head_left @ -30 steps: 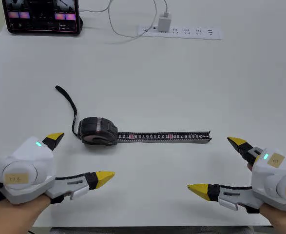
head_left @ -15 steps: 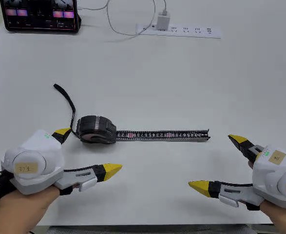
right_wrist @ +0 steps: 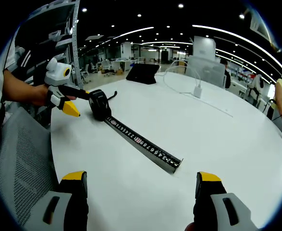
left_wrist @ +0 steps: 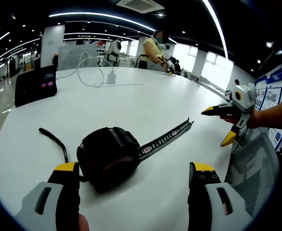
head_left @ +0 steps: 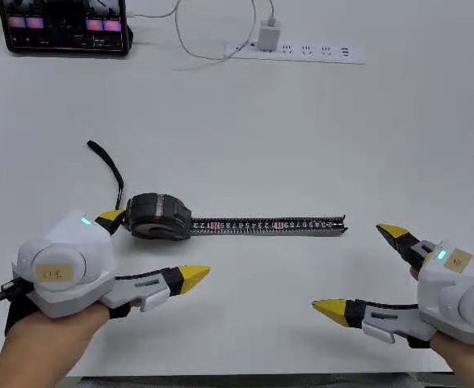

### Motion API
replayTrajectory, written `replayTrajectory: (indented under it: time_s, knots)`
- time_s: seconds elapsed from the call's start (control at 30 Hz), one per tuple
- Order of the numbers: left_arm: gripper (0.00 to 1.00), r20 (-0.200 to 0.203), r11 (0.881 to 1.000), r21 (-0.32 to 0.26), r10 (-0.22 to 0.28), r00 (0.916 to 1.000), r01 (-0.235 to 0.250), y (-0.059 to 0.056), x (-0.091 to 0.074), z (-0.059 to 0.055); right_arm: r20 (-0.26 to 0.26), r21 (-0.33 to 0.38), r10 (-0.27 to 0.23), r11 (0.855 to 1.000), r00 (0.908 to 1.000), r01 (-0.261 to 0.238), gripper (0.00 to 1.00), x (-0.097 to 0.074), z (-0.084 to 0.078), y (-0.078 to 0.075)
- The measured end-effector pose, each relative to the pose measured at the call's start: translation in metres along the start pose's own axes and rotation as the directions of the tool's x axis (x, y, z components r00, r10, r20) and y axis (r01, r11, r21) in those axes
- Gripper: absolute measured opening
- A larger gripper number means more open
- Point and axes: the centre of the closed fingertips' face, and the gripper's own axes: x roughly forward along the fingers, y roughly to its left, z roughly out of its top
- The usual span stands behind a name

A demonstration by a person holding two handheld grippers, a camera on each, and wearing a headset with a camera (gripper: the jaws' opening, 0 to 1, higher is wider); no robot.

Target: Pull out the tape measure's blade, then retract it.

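A black tape measure case (head_left: 158, 216) (left_wrist: 113, 155) (right_wrist: 100, 103) lies on the white table (head_left: 301, 137), its blade (head_left: 269, 225) (left_wrist: 167, 138) (right_wrist: 143, 144) pulled out to the right and flat on the surface. A black wrist strap (head_left: 107, 166) curls away from the case. My left gripper (head_left: 154, 246) (left_wrist: 133, 168) stands open just before the case, one yellow tip beside its left end. My right gripper (head_left: 364, 271) (right_wrist: 141, 175) is open near the front edge, a little short of the blade's hooked end (head_left: 343, 225), holding nothing.
At the far edge stand a tablet (head_left: 65, 24) with a lit screen and a white power strip (head_left: 297, 52) with a charger and cable (head_left: 196, 32). The table's front edge runs close behind both grippers.
My left gripper has moved forward and right toward the case, its upper tip now beside it. The right gripper has barely shifted. The tape measure lies as before.
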Motion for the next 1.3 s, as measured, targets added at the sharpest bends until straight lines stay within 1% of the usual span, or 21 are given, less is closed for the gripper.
replayTrajectory:
  time_s: [0.1, 0.23, 0.33, 0.53, 0.67, 0.8, 1.0, 1.13, 1.2, 1.3]
  knots:
    - [0.92, 0.002, 1.000, -0.004, 0.011, 0.9999, -0.011, 0.001, 0.001, 0.000, -0.004, -0.008, 0.001, 1.000, 1.0000, -0.001, 0.91, 0.001, 0.000, -0.002]
    - [0.92, 0.017, 0.999, -0.036, 0.028, 0.9995, -0.027, 0.002, 0.002, 0.002, -0.020, -0.039, 0.015, 0.999, 0.9997, -0.016, 0.86, 0.003, 0.001, -0.007]
    - [0.92, 0.017, 0.998, -0.030, 0.048, 0.9987, -0.047, 0.002, 0.004, 0.001, -0.039, -0.063, 0.034, 0.997, 0.9987, -0.036, 0.81, 0.004, 0.000, -0.013]
    - [0.90, 0.008, 0.995, -0.029, 0.096, 0.9954, -0.095, 0.004, 0.008, 0.002, -0.078, -0.102, 0.050, 0.993, 0.9957, -0.058, 0.77, 0.006, 0.000, -0.027]
    - [0.90, 0.009, 0.992, -0.042, 0.120, 0.9927, -0.120, 0.006, 0.010, 0.002, -0.112, -0.150, 0.074, 0.985, 0.9910, -0.090, 0.72, 0.009, -0.002, -0.032]
    - [0.90, 0.007, 0.989, -0.049, 0.140, 0.9902, -0.139, 0.007, 0.012, 0.002, -0.134, -0.170, 0.088, 0.979, 0.9870, -0.110, 0.71, 0.011, -0.003, -0.035]
    - [0.89, 0.006, 0.985, -0.054, 0.164, 0.9865, -0.163, 0.010, 0.015, 0.002, -0.155, -0.200, 0.103, 0.971, 0.9826, -0.133, 0.69, 0.015, 0.000, -0.041]
    - [0.87, 0.004, 0.981, -0.059, 0.185, 0.9827, -0.184, 0.012, 0.018, 0.002, -0.180, -0.223, 0.110, 0.963, 0.9775, -0.150, 0.67, 0.018, 0.000, -0.045]
    - [0.88, 0.009, 0.978, -0.077, 0.195, 0.9808, -0.194, 0.013, 0.018, 0.003, -0.181, -0.227, 0.110, 0.962, 0.9773, -0.150, 0.66, 0.020, 0.001, -0.049]
    - [0.86, 0.008, 0.973, -0.089, 0.214, 0.9767, -0.213, 0.016, 0.020, 0.003, -0.190, -0.242, 0.112, 0.958, 0.9753, -0.157, 0.66, 0.021, 0.002, -0.052]
